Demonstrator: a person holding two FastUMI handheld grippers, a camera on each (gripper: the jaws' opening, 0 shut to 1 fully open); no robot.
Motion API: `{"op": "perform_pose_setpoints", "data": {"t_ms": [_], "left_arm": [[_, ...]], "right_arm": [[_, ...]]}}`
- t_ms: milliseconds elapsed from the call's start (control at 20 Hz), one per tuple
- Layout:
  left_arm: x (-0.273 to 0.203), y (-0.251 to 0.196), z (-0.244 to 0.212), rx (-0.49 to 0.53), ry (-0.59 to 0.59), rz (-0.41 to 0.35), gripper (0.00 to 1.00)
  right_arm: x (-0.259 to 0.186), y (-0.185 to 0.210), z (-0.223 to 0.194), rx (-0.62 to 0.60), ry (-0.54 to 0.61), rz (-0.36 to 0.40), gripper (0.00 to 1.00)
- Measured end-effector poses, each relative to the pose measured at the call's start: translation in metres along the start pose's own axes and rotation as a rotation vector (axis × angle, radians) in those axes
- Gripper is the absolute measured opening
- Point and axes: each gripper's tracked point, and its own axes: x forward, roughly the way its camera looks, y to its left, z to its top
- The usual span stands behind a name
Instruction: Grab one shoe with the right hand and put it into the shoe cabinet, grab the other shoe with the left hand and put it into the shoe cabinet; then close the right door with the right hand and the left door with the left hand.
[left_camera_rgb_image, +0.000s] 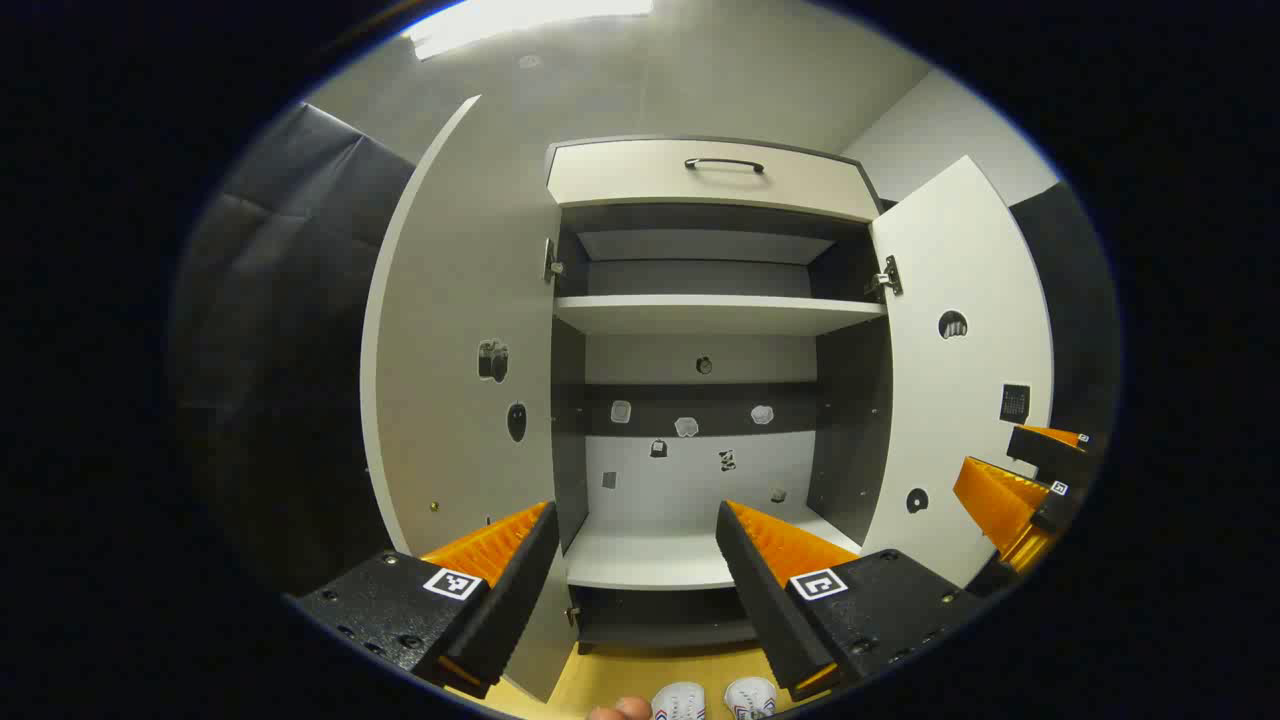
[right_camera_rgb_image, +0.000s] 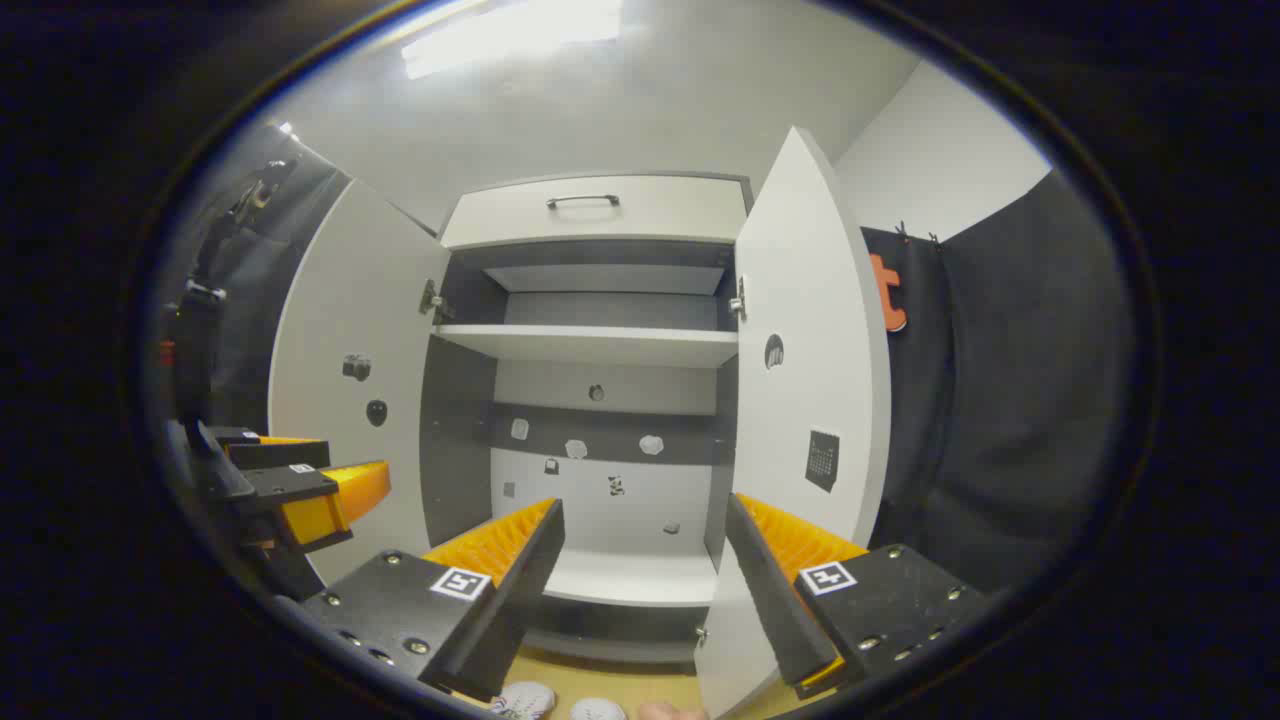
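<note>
- The left gripper (left_camera_rgb_image: 637, 545) has its fingers spread apart with nothing between them; the right gripper (right_camera_rgb_image: 645, 545) is the same.
- Both white shoes (left_camera_rgb_image: 712, 699) stand side by side on the yellow floor (left_camera_rgb_image: 620, 675) just before the shoe cabinet (left_camera_rgb_image: 700, 400), toes toward it, long axes running into it as far as shows.
- No shelf (left_camera_rgb_image: 650, 555) holds a shoe; the left door (left_camera_rgb_image: 450, 330) and right door (left_camera_rgb_image: 960, 360) stand open, so I judge every step remains.
</note>
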Motion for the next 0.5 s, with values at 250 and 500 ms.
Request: {"op": "perform_pose_setpoints", "data": {"t_ms": [250, 500], "left_arm": [[0.004, -0.001, -0.006, 0.034, 0.006, 0.008, 0.96], [0.004, -0.001, -0.010, 0.034, 0.014, 0.030, 0.96]], "right_arm": [[0.006, 0.007, -0.030, 0.000, 0.073, 0.028, 0.96], [0.009, 0.016, -0.057, -0.017, 0.139, 0.061, 0.96]]}}
